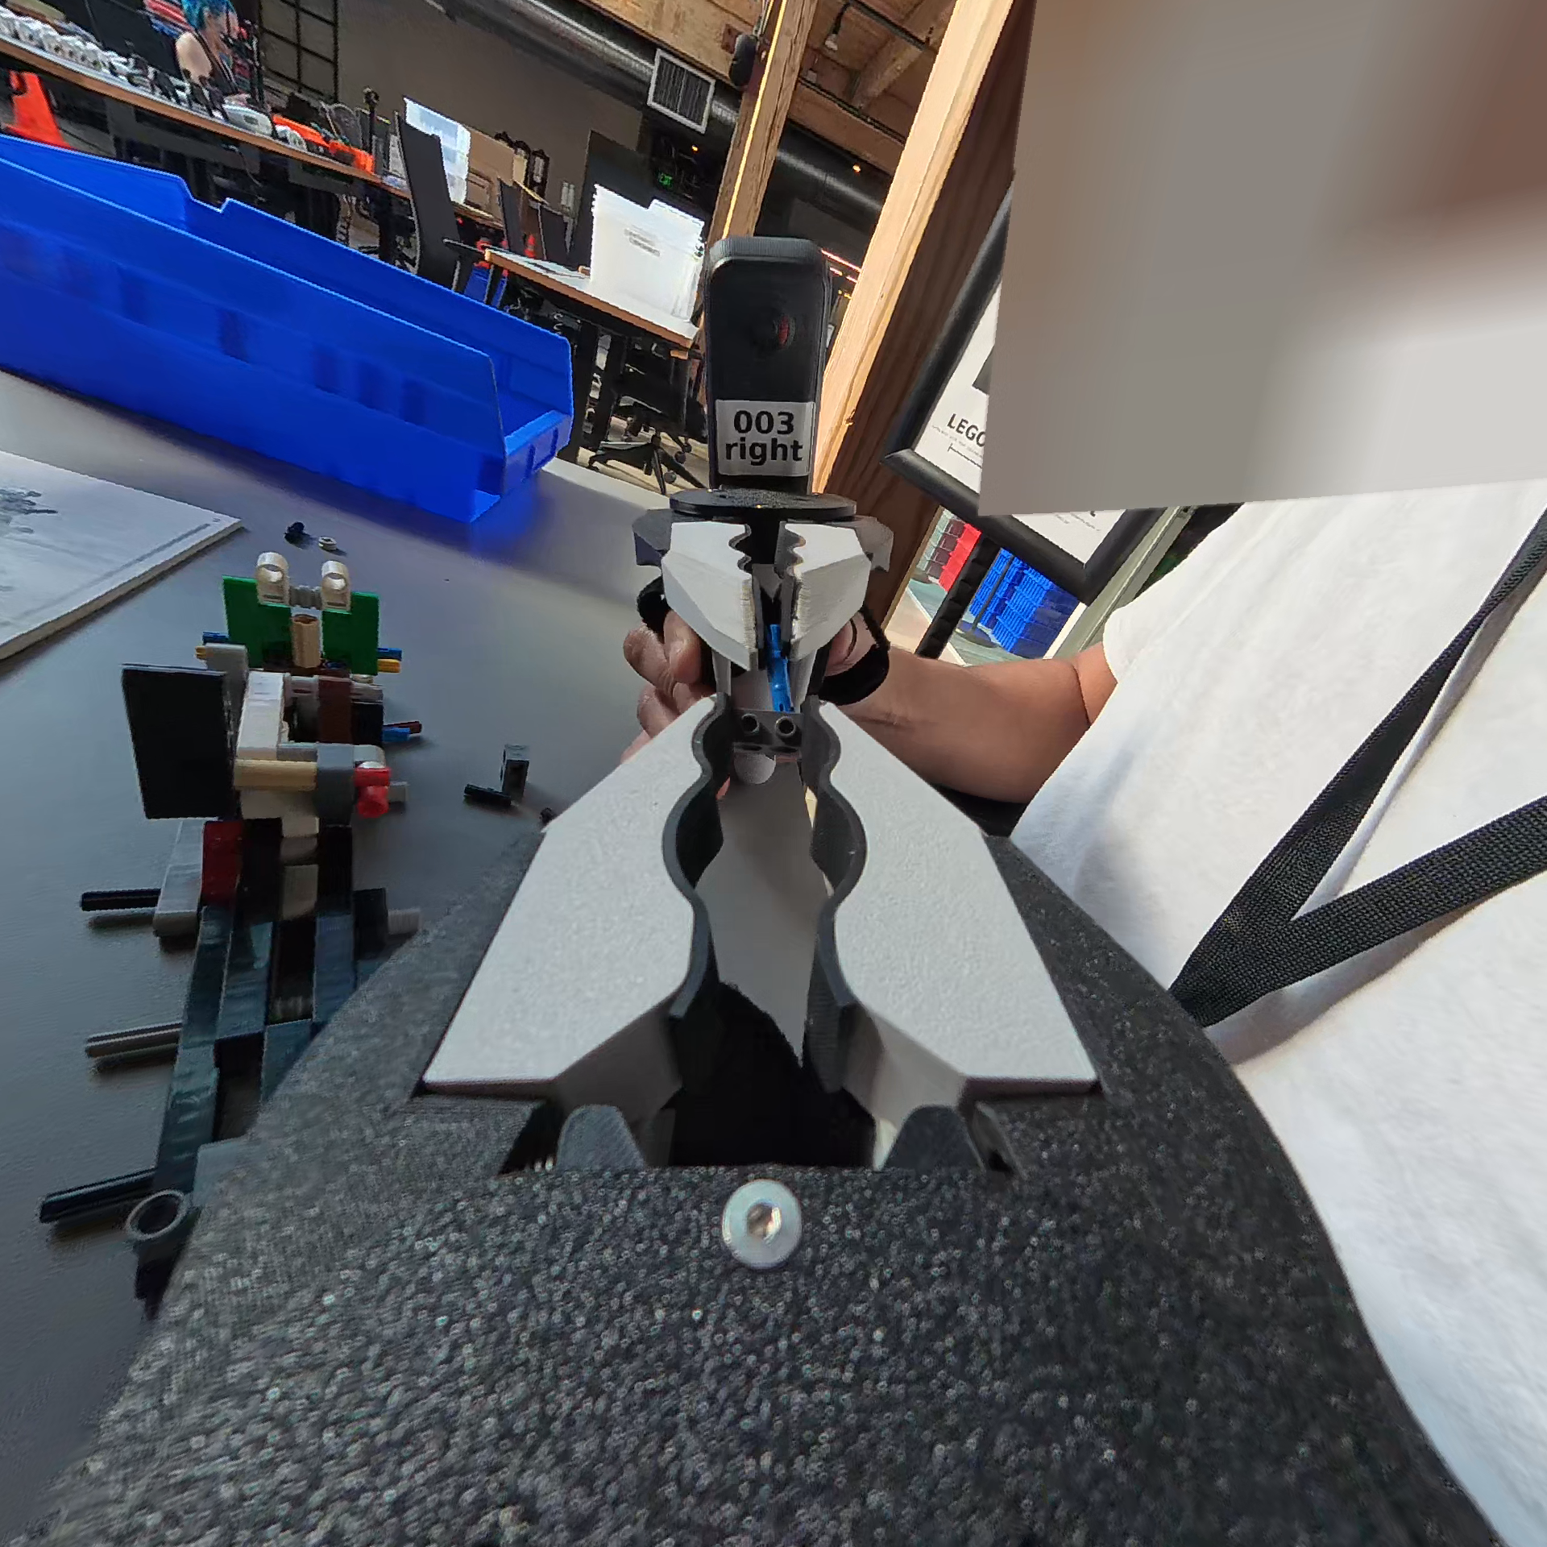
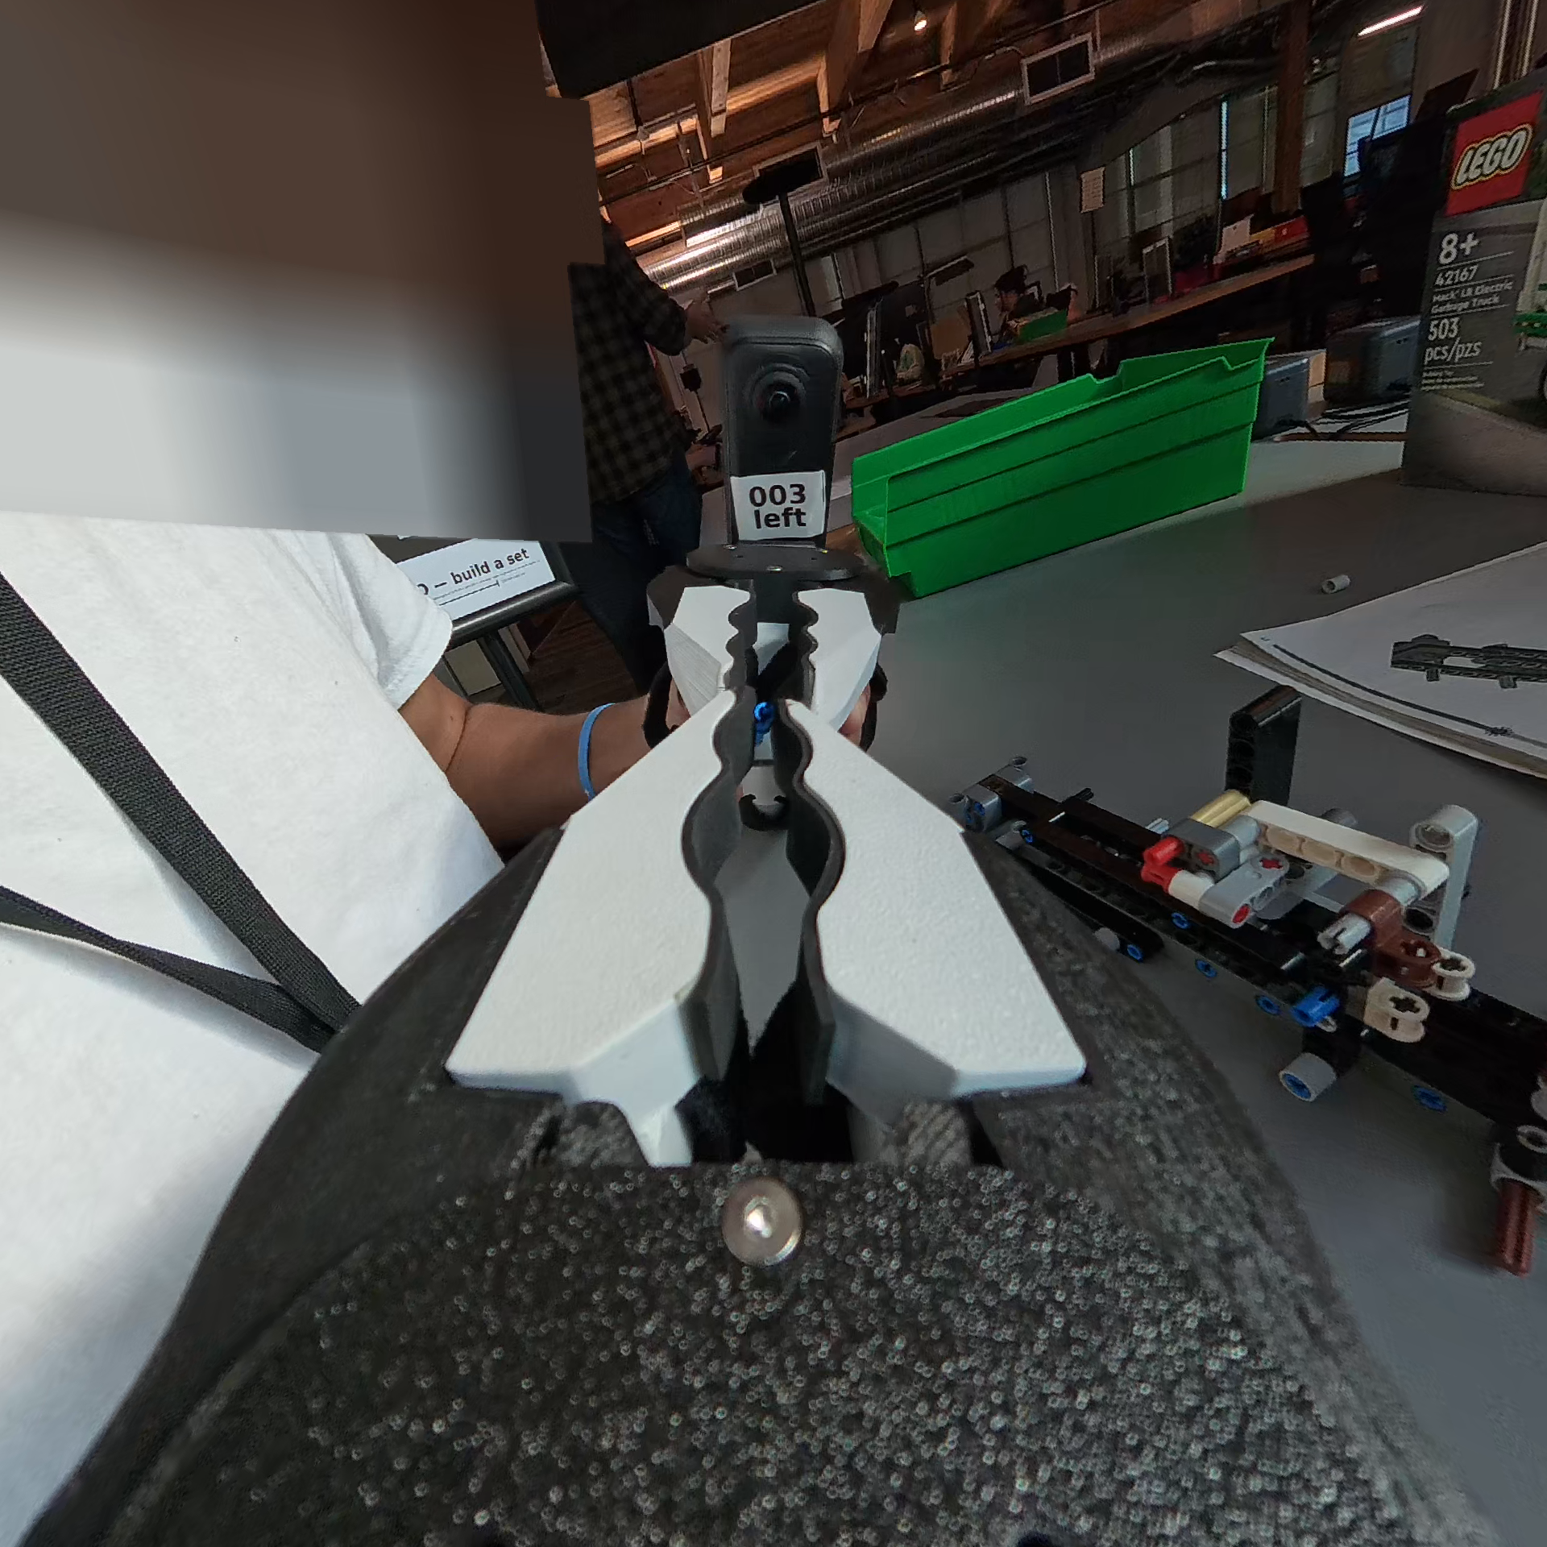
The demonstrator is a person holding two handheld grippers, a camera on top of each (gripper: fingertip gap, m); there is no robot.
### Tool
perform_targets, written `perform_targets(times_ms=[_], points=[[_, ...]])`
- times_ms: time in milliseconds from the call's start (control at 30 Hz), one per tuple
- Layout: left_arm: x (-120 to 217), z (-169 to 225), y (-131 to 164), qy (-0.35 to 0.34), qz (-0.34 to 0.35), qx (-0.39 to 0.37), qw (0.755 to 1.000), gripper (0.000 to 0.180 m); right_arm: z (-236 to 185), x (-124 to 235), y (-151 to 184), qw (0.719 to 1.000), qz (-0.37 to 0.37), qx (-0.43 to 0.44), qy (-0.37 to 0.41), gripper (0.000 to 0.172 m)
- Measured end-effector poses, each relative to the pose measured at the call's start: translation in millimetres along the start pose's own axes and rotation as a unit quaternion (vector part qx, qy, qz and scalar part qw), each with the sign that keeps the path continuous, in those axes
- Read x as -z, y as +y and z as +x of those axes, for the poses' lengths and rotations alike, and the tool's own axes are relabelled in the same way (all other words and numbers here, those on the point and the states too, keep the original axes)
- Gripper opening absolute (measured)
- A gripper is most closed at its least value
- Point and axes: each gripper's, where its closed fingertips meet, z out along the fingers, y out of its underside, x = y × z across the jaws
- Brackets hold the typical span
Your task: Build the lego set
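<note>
Left tongs (image 1: 763,737): pinching a small dark grey brick (image 1: 766,730) with two holes, held up above the desk (image 1: 502,653).
Right tongs (image 2: 763,728): pressed on a thin blue pin (image 2: 760,722), tip to tip with the left tongs.
Blue pin: just above the grey brick.
Nearby: half-built brick model (image 1: 276,753), loose parts, blue bin (image 1: 251,335), green bin (image 2: 1063,469), booklet (image 2: 1423,678).
</note>
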Motion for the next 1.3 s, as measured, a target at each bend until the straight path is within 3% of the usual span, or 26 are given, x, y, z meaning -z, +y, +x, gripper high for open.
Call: perform_targets(times_ms=[400, 667, 800, 967, 1167, 1300], points=[[0, 4, 3, 0.056, -0.009, 0.073, 0.996, 0.013, -5, -2, 1, 0.998, -0.008, 0.057, 0.018, 0.003], [-9, 8, 17, 0.077, -0.063, 0.092, 0.991, 0.013, -10, -6, 10, 0.997, -0.034, 0.065, 0.008, 0.002], [2, 8, -5, 0.109, 0.017, 0.111, 0.988, 0.013, -6, -3, 5, 1.000, -0.008, 0.022, 0.007, 0.003], [3, 13, -9, 0.115, 0.032, 0.089, 0.989, 0.013, 5, 3, -23, 0.993, 0.105, -0.047, 0.018, 0.002], [4, 8, -19, 0.088, 0.073, 0.074, 0.991, 0.013, -1, -4, -28, 0.988, 0.148, -0.010, 0.054, 0.002], [2, 3, -20, 0.066, 0.081, 0.074, 0.992, 0.013, -2, -6, -27, 0.988, 0.147, -0.032, 0.041, 0.002]])
